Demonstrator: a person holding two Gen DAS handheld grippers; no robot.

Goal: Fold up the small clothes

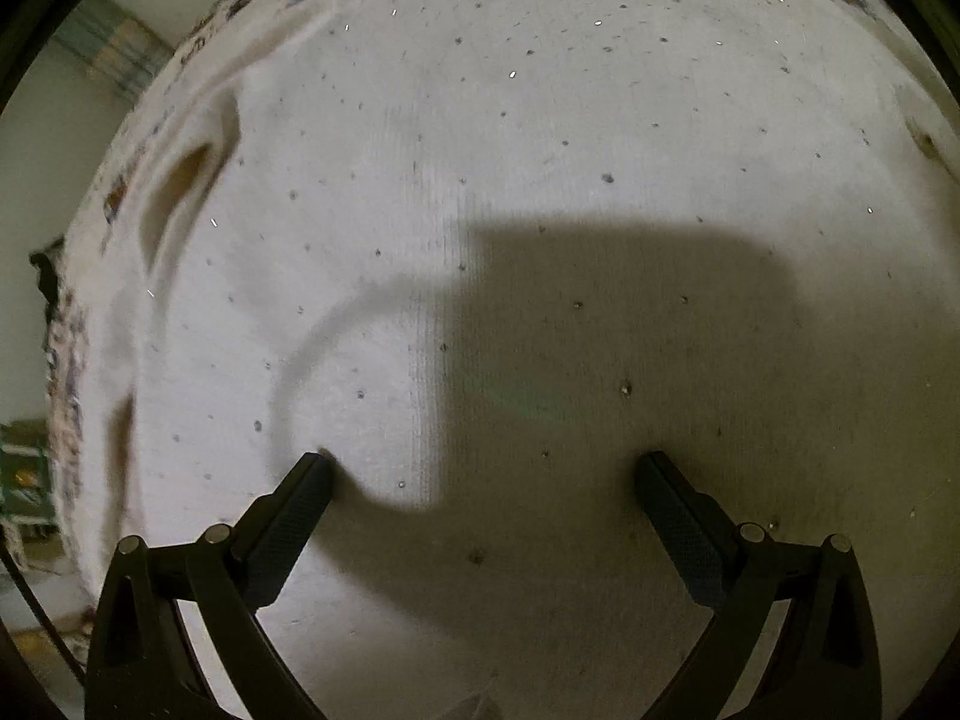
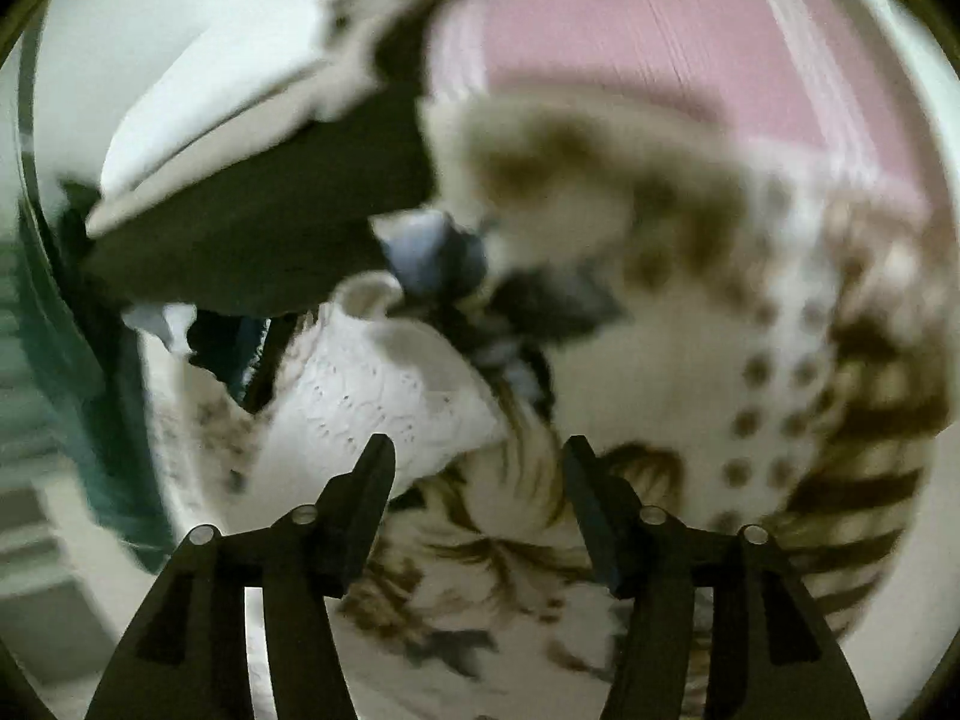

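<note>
Hard to make out: your right wrist view is smeared by motion, so the edges in the pile of clothes [image 2: 600,276] run together; the blue piece [image 2: 432,252] and the dark slab [image 2: 258,222] behind it cannot be identified
Cut off: in your left wrist view the white speckled cloth [image 1: 540,150] fills nearly the whole frame, and a broad shadow darkens its lower right part
Left hand-held gripper [image 1: 483,468]: its jaws stand wide apart with nothing between them; the fingertips [image 1: 315,468] look to be at the speckled cloth, though you cannot confirm contact
Right hand-held gripper [image 2: 477,450]: its jaws are spread and hold nothing; it hangs over the pile
Nearest garment, right: a white knit piece [image 2: 372,396] lies just ahead of the left finger, and a brown-striped and dotted piece [image 2: 810,420] spreads ahead and to the right
Folds, left: creases [image 1: 180,192] ridge the speckled cloth at its left edge, well away from the fingers
Surface: a patterned sheet [image 2: 492,612] lies under the right hand-held gripper; a pink cloth [image 2: 660,30] sits at the far side of the pile
Room: pale wall [image 1: 36,138] at the left rim
</note>
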